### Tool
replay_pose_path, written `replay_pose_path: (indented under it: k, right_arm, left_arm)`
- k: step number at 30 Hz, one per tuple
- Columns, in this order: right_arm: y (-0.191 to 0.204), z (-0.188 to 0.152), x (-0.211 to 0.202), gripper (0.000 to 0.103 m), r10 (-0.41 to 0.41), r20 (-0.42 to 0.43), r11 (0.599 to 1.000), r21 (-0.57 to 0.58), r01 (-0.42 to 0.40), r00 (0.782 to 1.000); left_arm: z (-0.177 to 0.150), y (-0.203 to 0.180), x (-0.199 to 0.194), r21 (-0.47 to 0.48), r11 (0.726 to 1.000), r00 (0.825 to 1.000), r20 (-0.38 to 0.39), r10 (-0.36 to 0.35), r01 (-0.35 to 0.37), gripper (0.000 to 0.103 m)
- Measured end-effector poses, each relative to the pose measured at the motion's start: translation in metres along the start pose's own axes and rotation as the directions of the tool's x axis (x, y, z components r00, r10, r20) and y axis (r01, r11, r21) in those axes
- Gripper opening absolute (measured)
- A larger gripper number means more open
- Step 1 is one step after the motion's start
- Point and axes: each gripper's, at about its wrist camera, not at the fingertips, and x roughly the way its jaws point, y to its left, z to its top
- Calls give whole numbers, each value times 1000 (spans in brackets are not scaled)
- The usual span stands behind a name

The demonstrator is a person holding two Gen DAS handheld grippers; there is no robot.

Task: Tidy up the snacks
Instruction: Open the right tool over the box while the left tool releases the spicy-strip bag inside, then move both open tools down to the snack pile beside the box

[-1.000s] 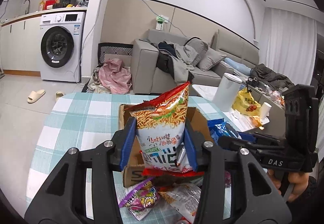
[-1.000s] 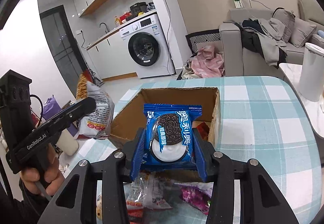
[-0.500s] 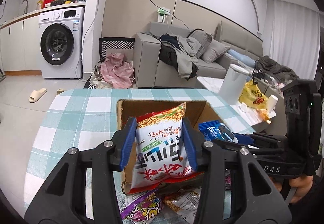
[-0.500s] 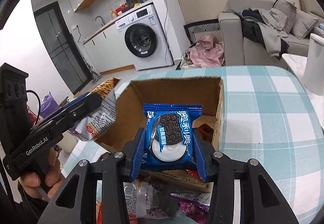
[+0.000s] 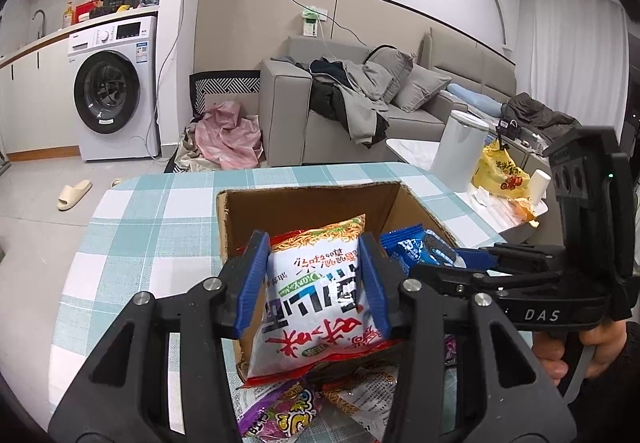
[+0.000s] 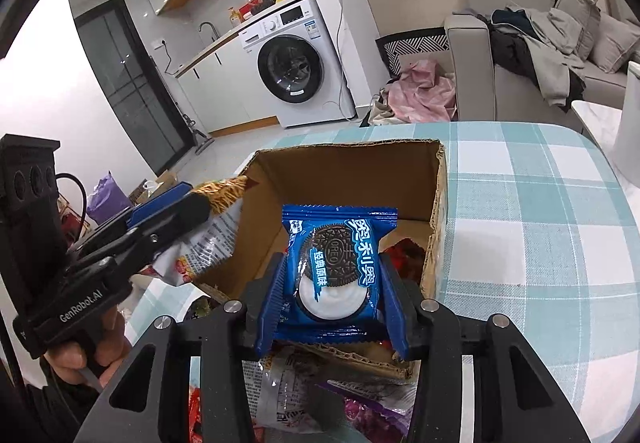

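My left gripper (image 5: 312,283) is shut on a red and white noodle snack bag (image 5: 316,299), held tipped forward over the near left of an open cardboard box (image 5: 304,205). My right gripper (image 6: 332,295) is shut on a blue Oreo pack (image 6: 340,267), held over the box's (image 6: 344,171) near edge. The Oreo pack also shows in the left wrist view (image 5: 416,247), and the noodle bag in the right wrist view (image 6: 208,239). A red packet (image 6: 404,255) lies inside the box.
Loose snack packets lie on the checked tablecloth (image 5: 160,227) in front of the box: a purple one (image 5: 280,415) and a clear noodle one (image 6: 288,391). A white bin (image 5: 460,151) and a yellow bag (image 5: 500,175) stand beyond the table's right edge.
Both grippers have moved forward and down toward the box. The noodle bag has tipped from upright to leaning forward over the box opening. Both stay shut on their packs.
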Motion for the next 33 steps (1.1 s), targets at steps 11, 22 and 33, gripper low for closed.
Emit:
replay_pose_path:
  k: [11, 22, 33]
  right_arm:
    - [12, -8, -38, 86, -57, 94, 997, -53, 62, 994]
    - [15, -35, -69, 102, -102, 98, 994, -30, 106, 990]
    - [10, -58, -72, 102, -124, 42, 992, 11, 123, 991]
  left_arm:
    - [-6, 1, -22, -4, 999, 999, 3, 35, -35, 84]
    - [-30, 2, -72, 16, 997, 998, 15, 69, -69, 102]
    - [-61, 19, -87, -42, 996, 996, -37, 81, -83, 102]
